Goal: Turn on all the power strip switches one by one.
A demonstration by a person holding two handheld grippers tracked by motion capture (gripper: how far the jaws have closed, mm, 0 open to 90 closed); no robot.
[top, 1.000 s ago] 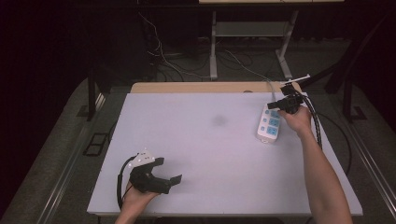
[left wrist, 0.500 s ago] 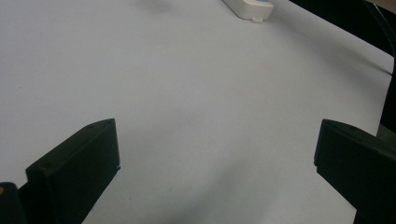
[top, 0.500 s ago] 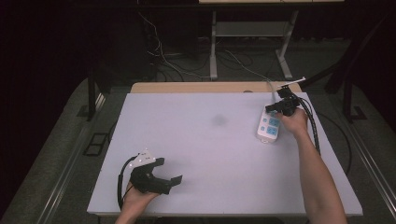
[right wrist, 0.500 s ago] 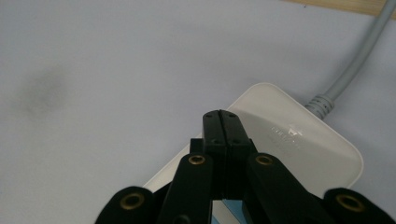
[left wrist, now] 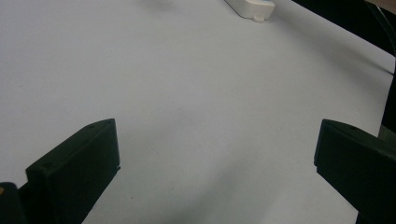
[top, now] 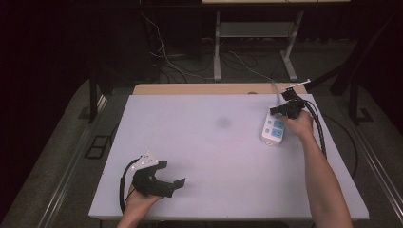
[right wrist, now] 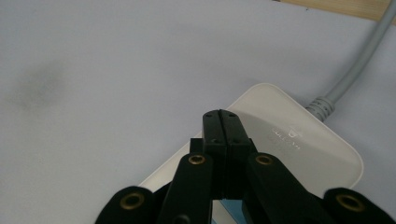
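A white power strip (top: 272, 132) with blue socket faces lies on the white table (top: 214, 142) at the right, its grey cord (top: 276, 93) running off the far edge. My right gripper (top: 277, 112) is shut with nothing between its jaws. In the right gripper view its closed tips (right wrist: 220, 115) sit over the power strip (right wrist: 303, 144) near the cord end (right wrist: 359, 56); contact cannot be told. My left gripper (top: 172, 175) rests open at the front left of the table. In the left gripper view its jaws (left wrist: 217, 140) stand wide over bare tabletop, with the power strip (left wrist: 252, 6) far off.
A wooden board (top: 204, 89) edges the table's far side. Behind it stand metal frame legs (top: 217, 47) and loose cables (top: 166, 57) on the dark floor. A black cable (top: 319, 128) trails from the right gripper along the forearm.
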